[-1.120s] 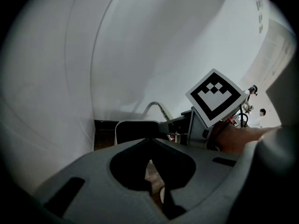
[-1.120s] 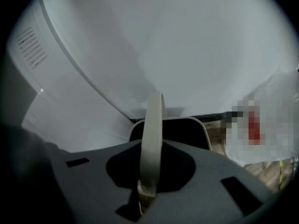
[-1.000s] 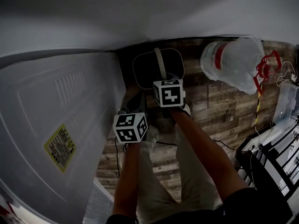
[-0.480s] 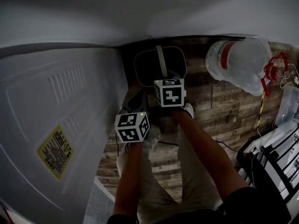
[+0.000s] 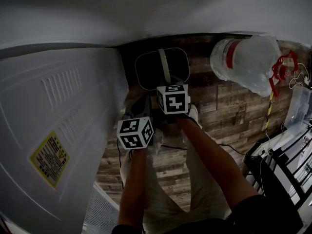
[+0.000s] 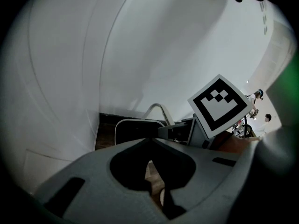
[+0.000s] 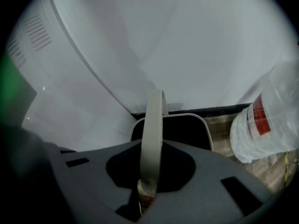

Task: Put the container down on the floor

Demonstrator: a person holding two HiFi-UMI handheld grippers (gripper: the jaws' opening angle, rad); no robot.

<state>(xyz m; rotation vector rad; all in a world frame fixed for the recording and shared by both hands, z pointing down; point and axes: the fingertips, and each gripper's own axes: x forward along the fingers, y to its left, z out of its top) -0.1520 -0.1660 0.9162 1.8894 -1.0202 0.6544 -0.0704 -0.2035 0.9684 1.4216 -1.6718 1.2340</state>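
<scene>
Dark and boxy with a pale rim, the container (image 5: 146, 71) is low in the corner where the white wall (image 5: 146, 9) meets the wooden floor (image 5: 219, 112). I cannot tell if its bottom touches the floor.

A pale handle (image 7: 153, 125) stands straight up from the container. The right gripper (image 7: 141, 196) is just above the container. Its jaws are squeezed tight on the top of the handle.

The left gripper (image 6: 150, 169) is near the container, on the side closer to the person. Its jaws meet at the tips, and nothing is between them.

Just beside the container, on its left in the head view, stands a big white machine (image 5: 63, 106). The machine has a yellow sticker (image 5: 48, 159), far from the container.

On the container's right, a little way off, is a big clear water bottle (image 5: 246, 65) with a red band.

Between the container and the person, a pale shoe (image 5: 194, 114) rests on the floor. A thin black cable (image 5: 170, 147) runs across the boards there too. The person's legs (image 5: 161, 191) in pale trousers are further back from the container.
</scene>
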